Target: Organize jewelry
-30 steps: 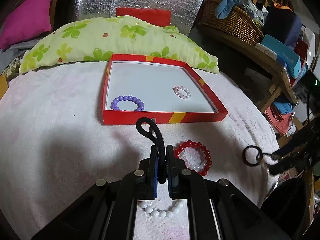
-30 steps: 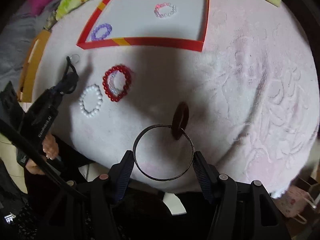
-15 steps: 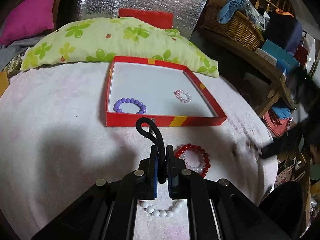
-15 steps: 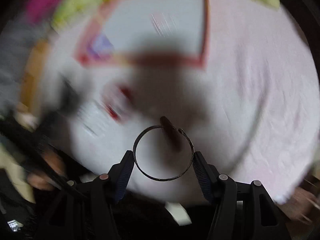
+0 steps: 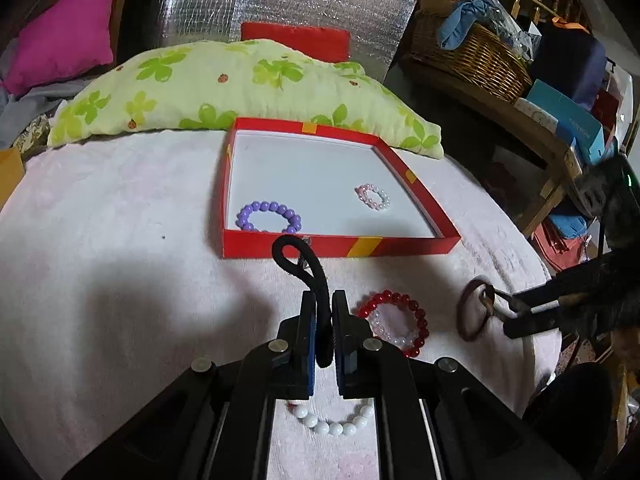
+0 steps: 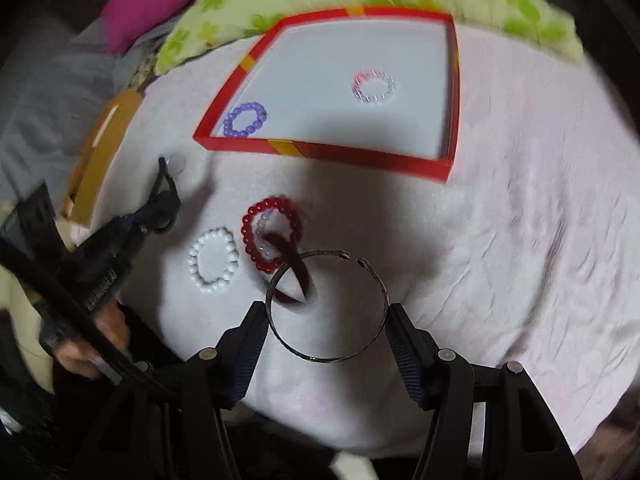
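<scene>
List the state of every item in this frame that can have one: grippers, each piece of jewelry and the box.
Left gripper: shut on the black cord.
Right gripper: shut on the open metal bangle; dark brown ring hangs from it.
Red box: open, lidless.
Purple bead bracelet: inside the box.
Pink bead bracelet: inside the box.
Red bead bracelet: on the blanket, around a clear one.
White bead bracelet: on the blanket.

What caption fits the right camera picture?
Right gripper holds a metal bangle above the blanket, near the red box.
</scene>
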`<state>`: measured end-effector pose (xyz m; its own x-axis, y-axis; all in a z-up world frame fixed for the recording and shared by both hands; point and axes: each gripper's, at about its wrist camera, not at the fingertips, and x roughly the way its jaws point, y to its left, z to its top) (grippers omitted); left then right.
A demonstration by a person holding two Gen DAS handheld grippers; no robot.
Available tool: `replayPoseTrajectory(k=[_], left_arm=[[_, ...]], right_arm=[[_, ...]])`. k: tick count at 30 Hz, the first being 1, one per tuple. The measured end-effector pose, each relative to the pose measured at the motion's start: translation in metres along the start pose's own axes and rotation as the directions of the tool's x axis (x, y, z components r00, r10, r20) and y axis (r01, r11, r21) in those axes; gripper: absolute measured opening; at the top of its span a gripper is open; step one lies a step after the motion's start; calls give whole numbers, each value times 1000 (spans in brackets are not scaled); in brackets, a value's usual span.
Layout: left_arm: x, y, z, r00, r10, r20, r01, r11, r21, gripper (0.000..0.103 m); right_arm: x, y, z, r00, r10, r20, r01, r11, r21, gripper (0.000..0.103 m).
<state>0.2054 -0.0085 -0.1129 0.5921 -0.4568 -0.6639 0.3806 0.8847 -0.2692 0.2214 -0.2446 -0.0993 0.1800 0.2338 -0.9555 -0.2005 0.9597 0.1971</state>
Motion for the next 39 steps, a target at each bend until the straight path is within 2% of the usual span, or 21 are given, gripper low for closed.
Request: replayPoseTrajectory(k=[2,3,5,6,9,12,15,17,19,23,24,26,27,30,35,36,37,38,39], left_arm=[[1,2,-1,1000,-2,-8,1,1000,-10,8],[1,3,-1,1000,-2,-8,2,1000,-13,8],[-2,3,0,1000,1,1,-1,1000,-11,8],[-2,3,0,1000,6,4,-6,1000,-9,8],[0,6,0,1000,6,-8,-6,1000,-20,8],[-1,4,0,1000,9,-2,-9,1000,-10,8],[-1,4,0,1000,8,-3,-8,1000,-10,8],[-1,5,0,1000,7,-3,-7,1000,-13,8],[-1,6,1,1000,8,-1,-8,1000,-13,8],[-1,6,1,1000,9,-3,-9,1000,-14,8],[-1,6,0,1000,11,-4,-11,1000,-12,8],[0,7,0,1000,12,-9,-12,1000,-13,8],[0,7,0,1000,12,-11,-12,1000,-15,8],[1,7,0,1000,9,-13,-10,1000,-15,8],[0,5,1,1000,11,-8,-11,1000,-9,8],[0,5,1,1000,13,-11,-13,1000,-10,8],[1,6,0,1000,14,-13,-14,1000,-11,8],[1,6,0,1000,16,-15,-16,1000,-10,8],[1,7,-1,1000,19,-16,-19,1000,-8,8]], right_arm=[[19,1,-6,994,-77,-81,74,997,-32,63],[14,-3,-7,996,-76,-52,75,997,-32,63],[-8,-8,-5,995,-50,91,51,999,-11,63],[-12,-12,-5,993,-49,108,51,999,-12,63],[7,-14,-10,991,-121,57,122,992,-31,63],[-6,-21,-9,981,-93,168,94,996,-2,64],[-3,-32,-13,978,-141,151,142,990,6,65],[6,-32,-17,983,-117,144,112,993,38,65],[13,-27,-13,981,-80,174,71,996,61,66],[-12,-12,-18,946,-21,323,19,1000,9,70],[-4,0,-16,945,-29,326,35,999,-14,70],[14,22,-12,941,-116,318,142,988,-61,70],[16,23,-12,940,-117,321,148,986,-74,70],[20,14,-14,956,-103,274,126,990,-66,69],[16,26,-10,957,-20,289,64,988,-144,68],[21,35,-5,958,-8,285,56,985,-162,67],[29,44,1,961,-8,277,61,981,-183,61],[37,49,6,964,-14,266,68,979,-193,50],[47,54,11,969,-25,244,75,977,-198,44]])
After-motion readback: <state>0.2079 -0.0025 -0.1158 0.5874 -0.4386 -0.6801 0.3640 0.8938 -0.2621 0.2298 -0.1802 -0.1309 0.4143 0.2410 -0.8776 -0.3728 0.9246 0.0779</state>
